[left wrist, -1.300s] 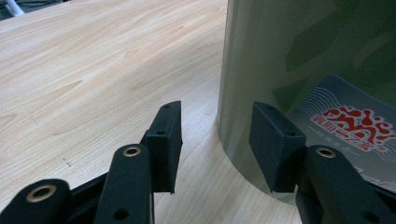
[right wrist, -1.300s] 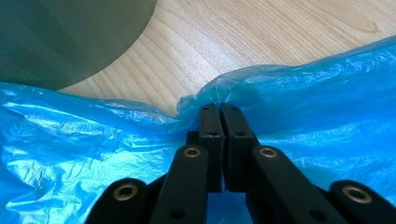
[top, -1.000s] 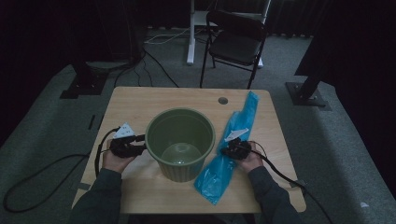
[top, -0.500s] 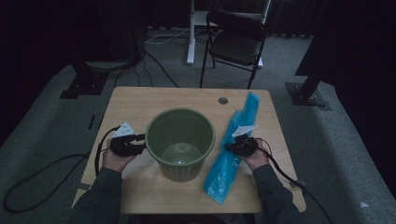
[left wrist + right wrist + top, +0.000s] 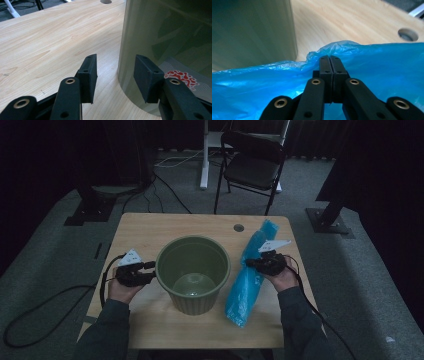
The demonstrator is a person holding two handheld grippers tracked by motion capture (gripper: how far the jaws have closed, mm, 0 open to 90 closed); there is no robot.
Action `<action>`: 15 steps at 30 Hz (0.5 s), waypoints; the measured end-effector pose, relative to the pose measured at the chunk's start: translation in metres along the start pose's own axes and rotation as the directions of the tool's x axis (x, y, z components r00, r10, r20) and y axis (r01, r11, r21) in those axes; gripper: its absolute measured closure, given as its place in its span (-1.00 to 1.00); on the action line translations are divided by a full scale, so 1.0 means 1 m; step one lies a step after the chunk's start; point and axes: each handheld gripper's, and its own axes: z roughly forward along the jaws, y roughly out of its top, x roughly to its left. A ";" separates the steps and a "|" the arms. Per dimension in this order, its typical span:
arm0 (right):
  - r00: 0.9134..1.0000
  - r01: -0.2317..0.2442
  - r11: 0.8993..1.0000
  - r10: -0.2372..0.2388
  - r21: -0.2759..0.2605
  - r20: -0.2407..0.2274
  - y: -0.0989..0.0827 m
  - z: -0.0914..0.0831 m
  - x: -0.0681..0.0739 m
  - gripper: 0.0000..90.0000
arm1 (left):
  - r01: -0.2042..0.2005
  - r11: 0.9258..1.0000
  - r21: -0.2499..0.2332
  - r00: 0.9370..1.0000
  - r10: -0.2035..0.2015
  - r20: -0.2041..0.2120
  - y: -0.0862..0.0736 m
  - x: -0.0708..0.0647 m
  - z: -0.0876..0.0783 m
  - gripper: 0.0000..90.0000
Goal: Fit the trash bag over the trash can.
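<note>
Blue crinkled plastic bag (image 5: 248,279), pinched in right tool (image 5: 256,262), beside green bin (image 5: 193,272).

fingers (image 5: 88,75) – black, brass screws | sleeves (image 5: 112,320) – perhaps dark green

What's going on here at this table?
A person is working with a gripper in each hand at a wooden table. The right gripper is shut on a blue plastic bag, pinching a fold of it beside a green bin. The left gripper sits open with its jaws either side of the bin's wall, not pressing on it. The bag is not yet in the bin.
</note>
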 end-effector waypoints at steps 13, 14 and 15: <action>0.999 0.043 0.998 -0.044 -0.048 -0.010 0.031 -0.020 0.004 0.99 | -0.003 1.000 -0.014 1.000 0.003 -0.003 0.002 0.000 -0.005 0.19; 0.999 0.044 0.998 -0.044 -0.051 -0.009 0.032 -0.022 0.004 0.99 | -0.003 1.000 -0.016 1.000 0.003 -0.002 0.002 0.000 -0.005 0.19; 0.999 0.046 0.997 -0.047 -0.063 -0.011 0.036 -0.026 0.004 0.99 | -0.004 1.000 -0.016 1.000 0.004 -0.002 0.003 0.000 -0.005 0.19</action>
